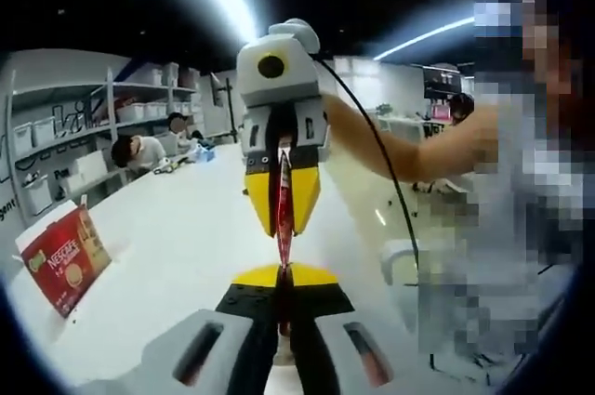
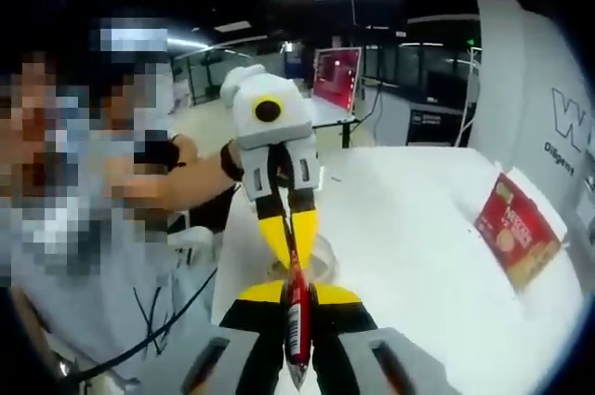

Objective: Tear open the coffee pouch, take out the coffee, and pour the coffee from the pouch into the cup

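While both our grippers pinch the red coffee pouch (image 1: 284, 200) between them, left gripper (image 1: 284, 276) and right gripper (image 2: 296, 295) clamp opposite ends above the clear cup (image 2: 321, 260). White table (image 1: 177, 228) lies open around; the coffee box (image 1: 65, 260) stands apart.

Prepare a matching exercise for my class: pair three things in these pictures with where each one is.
Things:
1. coffee pouch
2. cup
3. red Nescafe box

Places:
A. lying on the white table, away from both tools
B. clamped between the left hand-held gripper and the right hand-held gripper
C. on the table below the pouch

Pairs: 1-B, 2-C, 3-A
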{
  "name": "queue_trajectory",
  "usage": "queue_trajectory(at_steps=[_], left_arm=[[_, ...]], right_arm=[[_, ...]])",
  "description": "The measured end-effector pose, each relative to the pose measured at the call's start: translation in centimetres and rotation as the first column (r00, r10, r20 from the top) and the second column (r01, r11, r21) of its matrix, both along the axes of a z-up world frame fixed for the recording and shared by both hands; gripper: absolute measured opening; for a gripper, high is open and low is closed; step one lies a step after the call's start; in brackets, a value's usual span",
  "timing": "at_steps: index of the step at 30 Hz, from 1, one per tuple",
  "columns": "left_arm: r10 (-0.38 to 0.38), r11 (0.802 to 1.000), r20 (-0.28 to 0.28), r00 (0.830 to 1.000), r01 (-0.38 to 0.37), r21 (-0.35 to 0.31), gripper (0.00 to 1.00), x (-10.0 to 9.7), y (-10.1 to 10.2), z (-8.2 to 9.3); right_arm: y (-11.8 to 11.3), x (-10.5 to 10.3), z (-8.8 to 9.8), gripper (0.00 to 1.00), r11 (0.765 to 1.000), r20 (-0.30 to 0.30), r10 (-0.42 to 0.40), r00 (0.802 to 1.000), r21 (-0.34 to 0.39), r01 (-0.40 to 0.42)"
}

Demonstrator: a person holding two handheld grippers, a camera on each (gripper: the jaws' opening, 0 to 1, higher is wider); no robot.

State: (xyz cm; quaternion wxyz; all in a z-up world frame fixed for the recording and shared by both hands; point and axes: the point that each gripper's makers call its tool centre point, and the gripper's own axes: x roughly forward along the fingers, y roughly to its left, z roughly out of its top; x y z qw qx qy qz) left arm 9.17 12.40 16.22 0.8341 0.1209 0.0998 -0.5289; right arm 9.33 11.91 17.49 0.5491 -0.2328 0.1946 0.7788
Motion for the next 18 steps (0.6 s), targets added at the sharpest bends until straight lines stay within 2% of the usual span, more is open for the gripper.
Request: queue_trajectory(at_steps=[4, 7, 9, 14, 16, 17, 18], left_arm=[[-0.005, 0.999, 0.003, 1.000, 0.005, -0.039, 0.04, -0.1, 0.1, 0.3], [-0.018, 0.995, 0.006, 1.000, 0.018, -0.096, 0.04, -0.3, 0.0, 1.0], [-0.018, 0.994, 0.011, 1.000, 0.020, -0.110, 0.04, -0.5, 0.2, 1.4], [-0.009, 0.991, 0.018, 1.000, 0.011, -0.132, 0.04, -0.3, 0.4, 1.4], [-0.006, 0.990, 0.021, 1.000, 0.009, -0.142, 0.04, -0.3, 0.3, 1.3], [-0.004, 0.990, 0.024, 1.000, 0.007, -0.144, 0.04, -0.3, 0.3, 1.3], [-0.004, 0.989, 0.025, 1.000, 0.007, -0.148, 0.04, -0.3, 0.3, 1.4]], right_arm=[[0.1, -0.3, 0.5, 0.11, 0.999, -0.015, 0.013, 1.000, 0.051, -0.012], [0.0, -0.3, 0.4, 0.21, 0.996, -0.009, 0.017, 1.000, 0.087, -0.016], [0.0, -0.2, 0.6, 0.25, 0.989, -0.023, 0.016, 1.000, 0.146, -0.012], [-0.4, 0.6, 1.5, 0.24, 0.936, -0.128, -0.028, 0.991, 0.345, 0.071], [-0.5, 1.0, 1.4, 0.23, 0.907, -0.153, -0.057, 0.987, 0.406, 0.115], [-0.4, 1.0, 1.4, 0.23, 0.879, -0.182, -0.065, 0.981, 0.456, 0.143], [-0.4, 1.0, 1.4, 0.23, 0.871, -0.190, -0.067, 0.979, 0.467, 0.150]])
